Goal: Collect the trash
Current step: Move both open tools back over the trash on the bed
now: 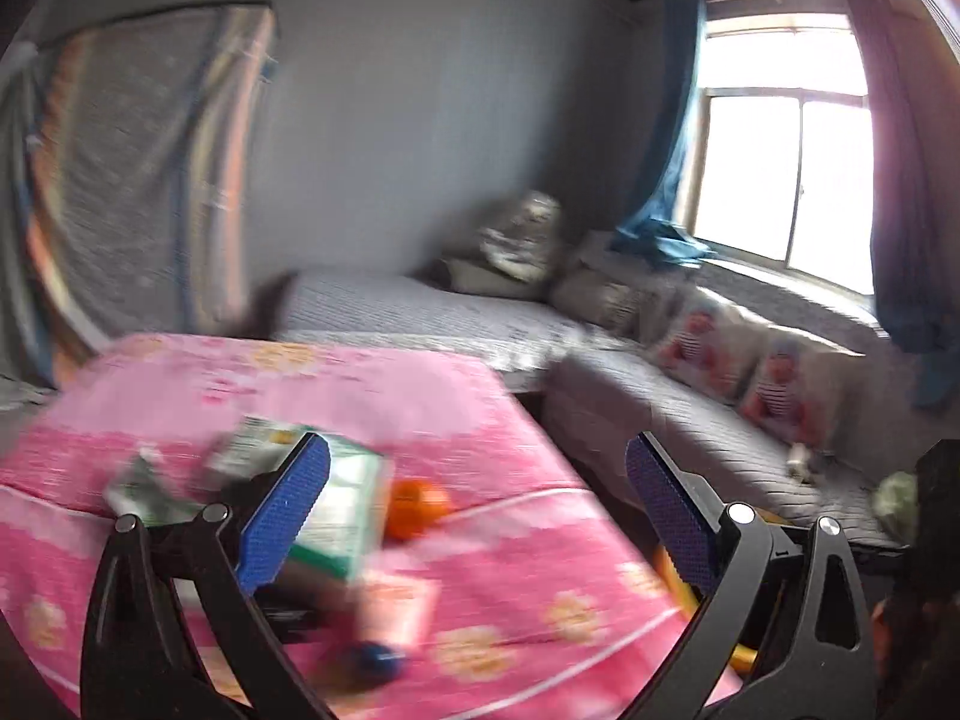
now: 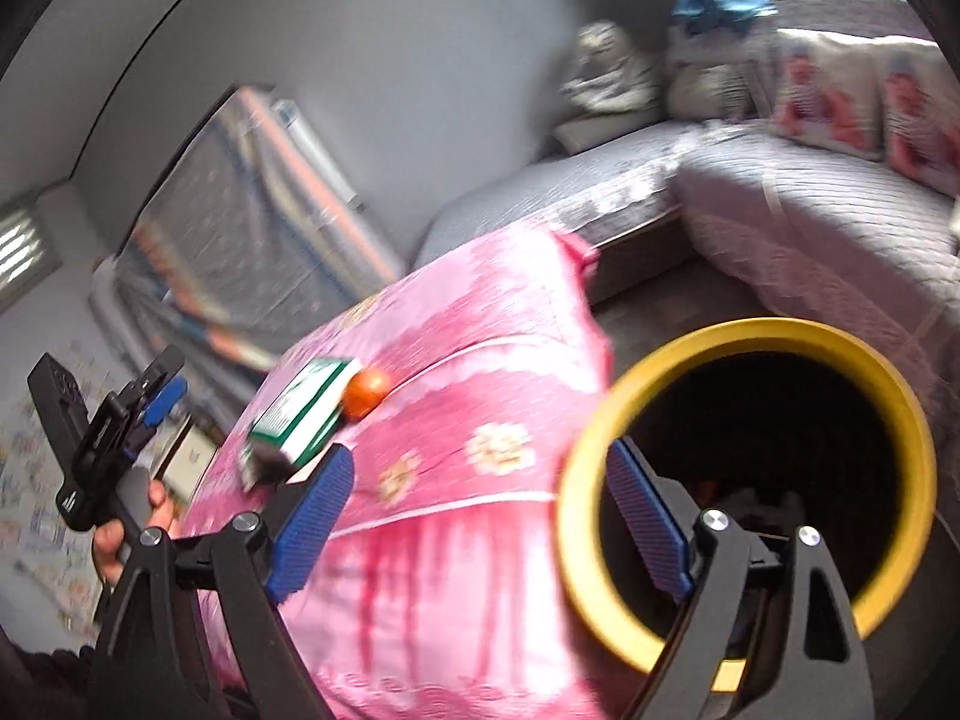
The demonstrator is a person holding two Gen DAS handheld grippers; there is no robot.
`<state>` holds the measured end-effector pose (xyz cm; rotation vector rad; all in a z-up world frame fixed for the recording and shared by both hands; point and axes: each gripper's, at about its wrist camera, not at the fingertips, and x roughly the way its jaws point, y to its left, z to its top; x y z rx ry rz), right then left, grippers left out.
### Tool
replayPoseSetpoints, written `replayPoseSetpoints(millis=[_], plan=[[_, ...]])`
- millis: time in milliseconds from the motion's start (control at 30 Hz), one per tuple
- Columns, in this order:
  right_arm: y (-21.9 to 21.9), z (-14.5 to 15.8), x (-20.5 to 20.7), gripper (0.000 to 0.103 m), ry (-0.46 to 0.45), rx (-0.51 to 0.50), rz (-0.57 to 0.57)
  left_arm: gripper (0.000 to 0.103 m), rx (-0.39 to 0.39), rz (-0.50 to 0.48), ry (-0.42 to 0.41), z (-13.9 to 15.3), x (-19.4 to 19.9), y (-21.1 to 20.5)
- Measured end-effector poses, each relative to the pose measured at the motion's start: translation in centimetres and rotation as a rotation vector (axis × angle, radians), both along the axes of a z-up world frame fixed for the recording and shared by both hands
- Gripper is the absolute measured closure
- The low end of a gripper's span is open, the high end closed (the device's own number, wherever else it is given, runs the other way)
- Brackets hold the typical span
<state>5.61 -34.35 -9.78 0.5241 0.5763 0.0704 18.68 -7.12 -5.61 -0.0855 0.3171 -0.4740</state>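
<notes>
Bedroom, pink floral table (image 1: 510,540). Left gripper (image 1: 477,510): jaws wide, empty. Right gripper (image 2: 480,516): jaws wide, empty, over yellow-rimmed bin (image 2: 750,336) beside table. On table: green-white carton (image 1: 348,516), orange ball (image 1: 417,507) touching it, crumpled wrapper (image 1: 141,486). Beyond: grey sofa (image 1: 690,420), window (image 1: 786,180).

I can't read the blurred green carton (image 1: 342,504). My left jaw hides part of it. The bin (image 2: 900,420) interior is too dark, its rim partly behind my right jaws.
</notes>
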Motion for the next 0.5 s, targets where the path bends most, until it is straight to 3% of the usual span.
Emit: replayPoseSetpoints(millis=[133, 233, 300, 500], plan=[[5.7, 0.3, 3.8, 0.02, 0.026, -0.01, 0.177, 0.008, 0.016, 0.197, 0.0, -1.3, -2.0, 8.3], [9.7, 0.7, 6.5, 0.02, 0.052, -0.007, 0.293, 0.008, -0.017, 0.303, 0.061, -2.8, -3.4, 13.6], [12.2, 1.0, 8.4, 0.012, 0.08, 0.01, 0.356, 0.008, -0.044, 0.355, 0.097, -3.8, -4.3, 16.3], [17.5, 1.4, 14.8, 0.008, 0.187, 0.069, 0.473, 0.008, -0.034, 0.398, 0.04, -4.0, -6.9, 18.8]])
